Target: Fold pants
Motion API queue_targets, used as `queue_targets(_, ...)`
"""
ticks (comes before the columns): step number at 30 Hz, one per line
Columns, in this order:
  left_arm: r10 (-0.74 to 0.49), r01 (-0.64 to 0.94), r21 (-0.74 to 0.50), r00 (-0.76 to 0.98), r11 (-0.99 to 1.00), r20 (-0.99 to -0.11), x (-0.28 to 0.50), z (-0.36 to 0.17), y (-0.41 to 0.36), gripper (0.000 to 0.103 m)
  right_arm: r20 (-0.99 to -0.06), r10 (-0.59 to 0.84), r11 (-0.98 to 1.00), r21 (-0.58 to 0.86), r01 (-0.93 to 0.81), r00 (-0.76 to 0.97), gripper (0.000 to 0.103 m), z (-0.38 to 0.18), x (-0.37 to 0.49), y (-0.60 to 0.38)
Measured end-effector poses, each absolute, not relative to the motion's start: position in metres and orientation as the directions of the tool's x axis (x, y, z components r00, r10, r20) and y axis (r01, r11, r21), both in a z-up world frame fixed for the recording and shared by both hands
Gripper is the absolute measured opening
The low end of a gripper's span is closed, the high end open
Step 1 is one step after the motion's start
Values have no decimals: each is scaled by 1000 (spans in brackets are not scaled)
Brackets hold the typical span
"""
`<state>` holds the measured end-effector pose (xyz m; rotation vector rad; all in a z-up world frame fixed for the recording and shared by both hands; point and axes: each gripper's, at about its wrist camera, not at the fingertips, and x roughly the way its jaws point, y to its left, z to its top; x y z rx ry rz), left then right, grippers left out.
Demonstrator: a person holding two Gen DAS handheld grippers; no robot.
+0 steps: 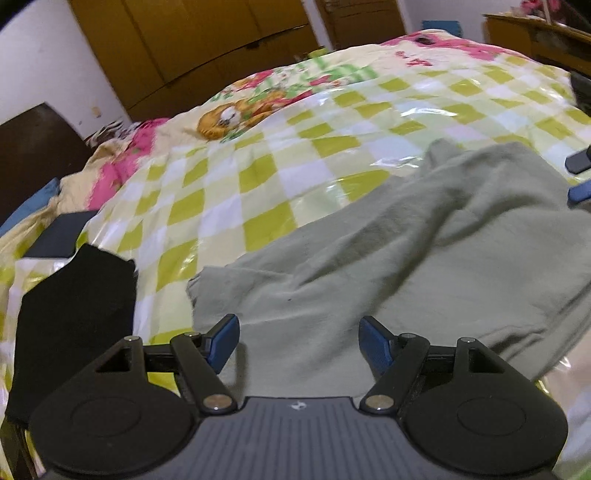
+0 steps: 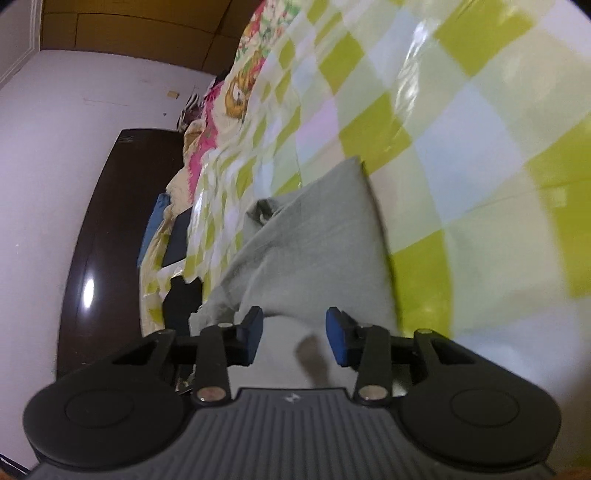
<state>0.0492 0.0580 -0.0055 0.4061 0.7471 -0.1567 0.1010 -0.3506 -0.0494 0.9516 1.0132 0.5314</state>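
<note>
Although your right wrist view was rolled on its side and smeared, it showed one pair of pale grey-green cotton pants [image 2: 314, 251] lying rumpled on the glossy green-and-white checked bed cover [image 2: 461, 129]. Its near part ran under your right gripper [image 2: 294, 341], where blur hid the cloth's edge. That gripper's two blue pads stood partly apart with pants fabric in the gap; neither pad visibly pressed on it.

From your left wrist view, the same pants [image 1: 388, 266] spread across the lower right of the cover [image 1: 221, 192], cut off at the frame's right edge. Your left gripper [image 1: 299, 341] hung over the near hem, jaws wide and gripping nothing. Two blue-tipped fingers of your right gripper [image 1: 580, 177] poked in at the right edge, the rest out of frame.

Only the left view showed the brown wooden wardrobe [image 1: 192, 48] and a desk [image 1: 535, 33] at the far right. One black folded cloth [image 1: 74, 325] lay left of the pants; in the right view it was a small dark shape [image 2: 183, 299]. A dark glossy headboard [image 2: 110, 236] showed plainly there.
</note>
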Motion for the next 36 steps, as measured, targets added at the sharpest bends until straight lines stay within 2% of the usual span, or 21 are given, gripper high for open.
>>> queue_targets(5,-38,300,276,738,913,-674,50,1,47,85,-555,669,605,793,71,495,45,-38,87,-378)
queue_targets(10,-85,319,227,729,920,-680,51,-1,32,85,-556,722,580,811,77,412,45,-60,99,-365)
queue_targets(15,-112,350,222,723,910,-682,47,0,23,85,-449,808,476,879,27,382,45,-59,112,-349)
queue_targets(19,-133,363,203,716,909,-685,49,-3,21,85,-460,797,477,877,61,391,45,-71,117,-344)
queue_targets(20,-127,362,209,716,908,-687,50,-4,19,85,-433,802,442,894,78,411,44,-79,118,-342)
queue_targets(21,-119,359,216,715,908,-689,51,-6,18,85,-404,801,405,909,98,442,42,-84,119,-339)
queue_targets(23,-115,357,216,712,909,-692,52,-6,16,85,-388,799,386,917,102,459,20,-87,121,-325)
queue_targets(24,-116,358,212,707,909,-698,53,-7,14,85,-406,797,405,909,103,447,5,-86,122,-318)
queue_targets(29,-151,418,198,667,887,-730,55,-17,-14,85,-319,787,335,940,69,529,5,-76,114,-342)
queue_targets(33,-259,496,135,644,858,-720,61,-16,-54,86,-364,710,381,918,106,603,5,-69,101,-396)
queue_targets(36,-331,546,86,617,833,-714,71,-19,-87,91,-411,629,409,897,169,660,5,-62,84,-438)
